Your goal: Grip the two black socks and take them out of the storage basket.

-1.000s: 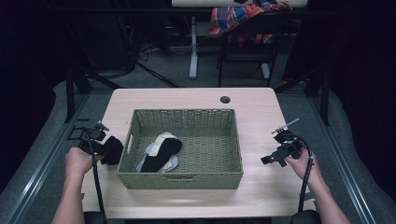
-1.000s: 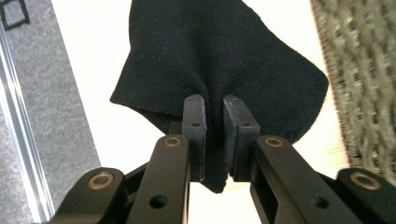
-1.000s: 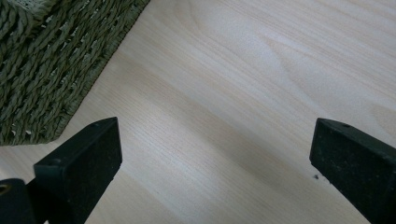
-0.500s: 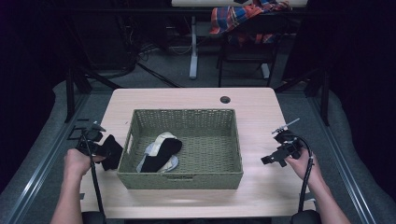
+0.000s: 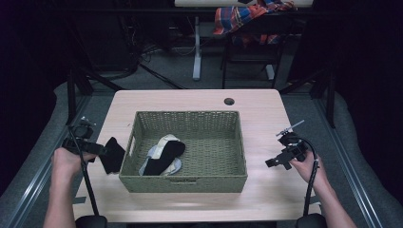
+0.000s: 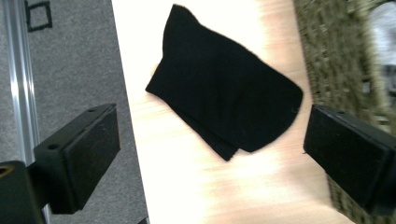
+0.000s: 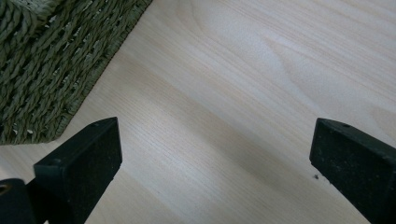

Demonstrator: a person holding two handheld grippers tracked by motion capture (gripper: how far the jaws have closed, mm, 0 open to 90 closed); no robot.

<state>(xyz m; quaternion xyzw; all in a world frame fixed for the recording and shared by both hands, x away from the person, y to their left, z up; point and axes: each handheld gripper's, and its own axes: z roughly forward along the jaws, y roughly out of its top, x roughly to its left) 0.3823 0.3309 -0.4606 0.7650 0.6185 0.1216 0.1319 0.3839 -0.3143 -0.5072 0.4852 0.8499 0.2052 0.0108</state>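
black sock (image 6: pixel 224 93) just beside basket (image 5: pixel 128 156)

The left gripper (image 5: pixel 97 148) is black, with two flat rectangular pads (image 6: pixel 91 154) bearing small holes. A black cable trails toward six o'clock. The right gripper (image 5: pixel 278 161) matches it, cable likewise. Both forearms are bare.

One wicker basket (image 5: pixel 183 179) — three socks: one black sock (image 6: pixel 224 93) outside, two inside.

A plaid cloth (image 5: pixel 252 14) drapes over a chair (image 5: pixel 247 52) behind the table (image 5: pixel 199 99).
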